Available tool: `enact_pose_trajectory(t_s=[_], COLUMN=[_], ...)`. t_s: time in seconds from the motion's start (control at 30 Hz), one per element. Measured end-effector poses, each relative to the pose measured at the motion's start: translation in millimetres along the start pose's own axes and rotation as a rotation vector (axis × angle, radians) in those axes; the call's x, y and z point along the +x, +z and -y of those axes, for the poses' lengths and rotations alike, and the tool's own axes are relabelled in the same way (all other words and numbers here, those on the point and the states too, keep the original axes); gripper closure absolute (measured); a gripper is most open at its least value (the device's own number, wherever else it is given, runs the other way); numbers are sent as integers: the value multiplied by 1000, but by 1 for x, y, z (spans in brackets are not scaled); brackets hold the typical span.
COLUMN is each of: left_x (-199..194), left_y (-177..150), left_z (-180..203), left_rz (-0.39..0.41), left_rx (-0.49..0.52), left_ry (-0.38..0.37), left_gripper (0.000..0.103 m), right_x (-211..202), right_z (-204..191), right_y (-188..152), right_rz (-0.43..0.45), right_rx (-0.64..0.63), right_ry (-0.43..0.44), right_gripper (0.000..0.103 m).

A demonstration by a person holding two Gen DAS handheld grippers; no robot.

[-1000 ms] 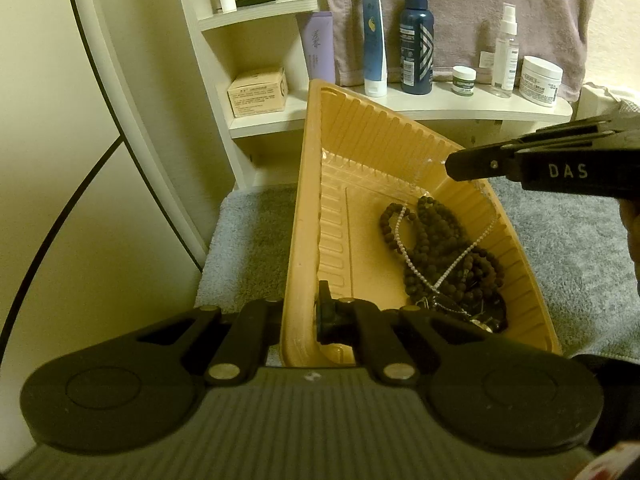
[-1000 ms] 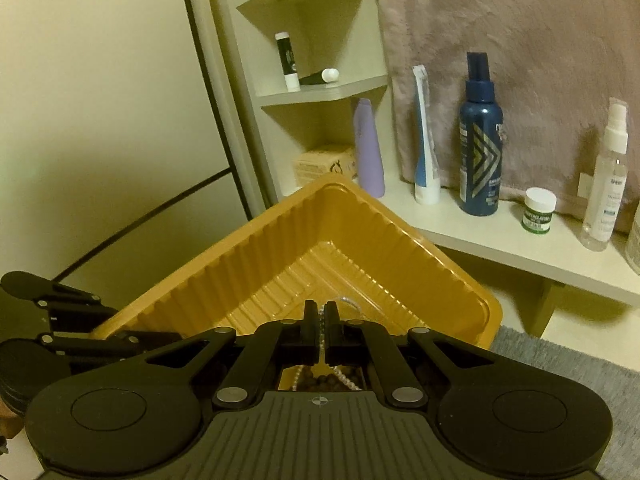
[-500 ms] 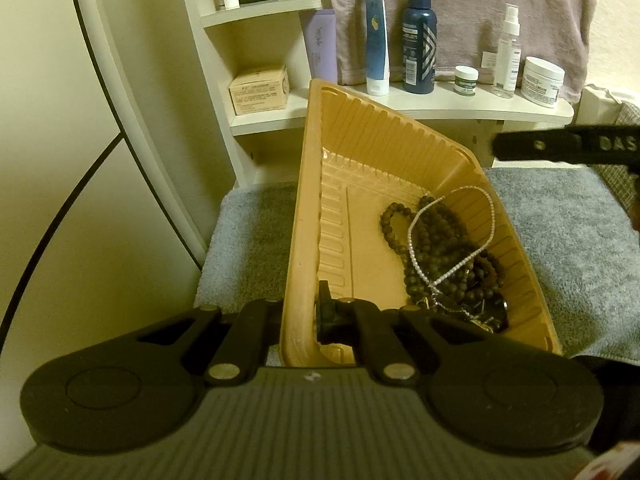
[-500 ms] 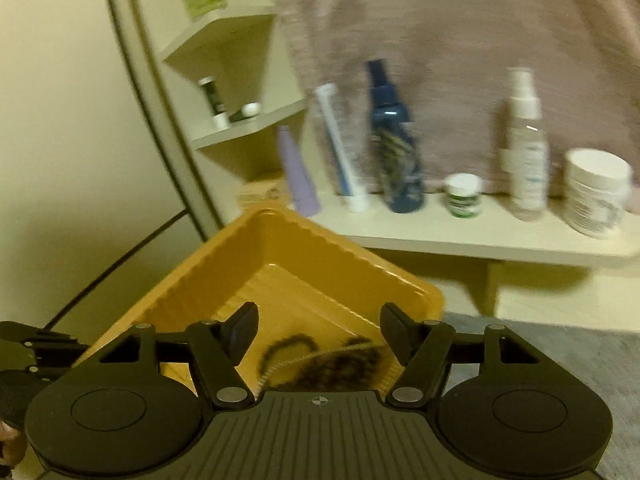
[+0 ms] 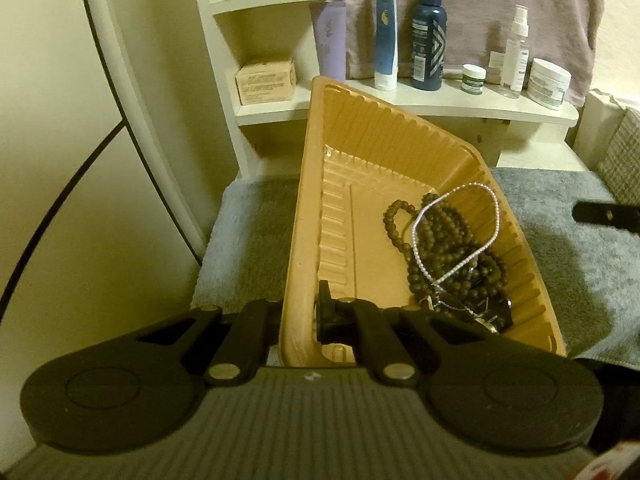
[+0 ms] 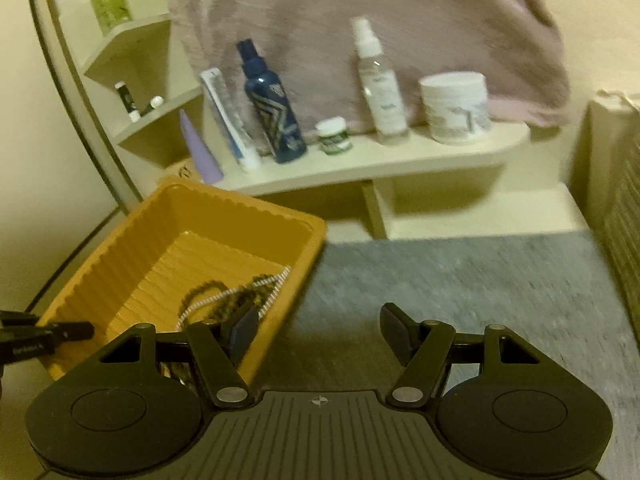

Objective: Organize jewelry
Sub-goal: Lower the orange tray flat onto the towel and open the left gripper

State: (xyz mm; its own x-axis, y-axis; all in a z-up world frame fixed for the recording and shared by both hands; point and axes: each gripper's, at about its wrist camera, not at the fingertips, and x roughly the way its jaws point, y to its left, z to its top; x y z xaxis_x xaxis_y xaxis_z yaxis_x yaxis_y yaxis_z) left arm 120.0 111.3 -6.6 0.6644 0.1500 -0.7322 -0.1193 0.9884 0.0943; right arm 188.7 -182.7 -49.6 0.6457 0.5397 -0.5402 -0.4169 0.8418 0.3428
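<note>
Left tool point(image 5: 298, 312) is pinched on the near-left wall of the tray point(image 5: 304, 216), one finger outside the wall, one inside, low at the near corner. It points forward along the tray's long side toward the shelf point(image 5: 440, 106). In the right wrist view only its tip shows, at the far left edge by the tray's near corner point(image 6: 60, 330).

Right tool point(image 6: 318, 332) is spread wide, nothing between the fingers. It sits off the tray's right side, over the grey mat point(image 6: 480, 292), tilted down and aimed toward the shelf. Its left finger point(image 6: 240, 332) overlaps the tray's right rim in that view; contact can't be told. That frame is motion-blurred. In the left wrist view one dark finger tip point(image 5: 600, 214) shows at the right edge, above the mat and apart from the tray.

Tray is orange, ribbed walls, resting on the mat, its far corner near the shelf.

Jewelry is all in the tray, bunched against the right wall toward the near end:
- dark bead strands point(image 5: 448, 248) in a heap
- white bead chain point(image 5: 472, 236) looped over the heap, its far loop lying up the right wall
- a few small metallic bits at the near end of the heap, too small to identify

Shelf holds bottles and jars.
</note>
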Motion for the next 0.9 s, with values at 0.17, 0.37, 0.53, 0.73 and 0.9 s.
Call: enact_pose_trajectory(t_s=[0.17,0.37,0.53,0.73,0.9], left_x=[5,10,17,26,36], left_y=[-3,-8,-12,-21,-26], left_z=[-11,-25,-37,-49,-56], left_rz=[-24,-41,-68,-94,-116], left_rx=[-59,-127,-178,-238,-296], left_ry=[-32,-79,-117,-148,-181], left_gripper=[99,98,98,98,96], right_x=[-6,-10,-11,-10,-10], right_z=[4,3,0,-3,-5], right_y=[-12,-18,-21,-25,-25], right_rz=[-15,-24,-29,-44,-50], right_rx=[15,14,13,6,-2], right_ry=[-14,-26,-34,-44,-51], right_gripper=[36,36,36,36,36])
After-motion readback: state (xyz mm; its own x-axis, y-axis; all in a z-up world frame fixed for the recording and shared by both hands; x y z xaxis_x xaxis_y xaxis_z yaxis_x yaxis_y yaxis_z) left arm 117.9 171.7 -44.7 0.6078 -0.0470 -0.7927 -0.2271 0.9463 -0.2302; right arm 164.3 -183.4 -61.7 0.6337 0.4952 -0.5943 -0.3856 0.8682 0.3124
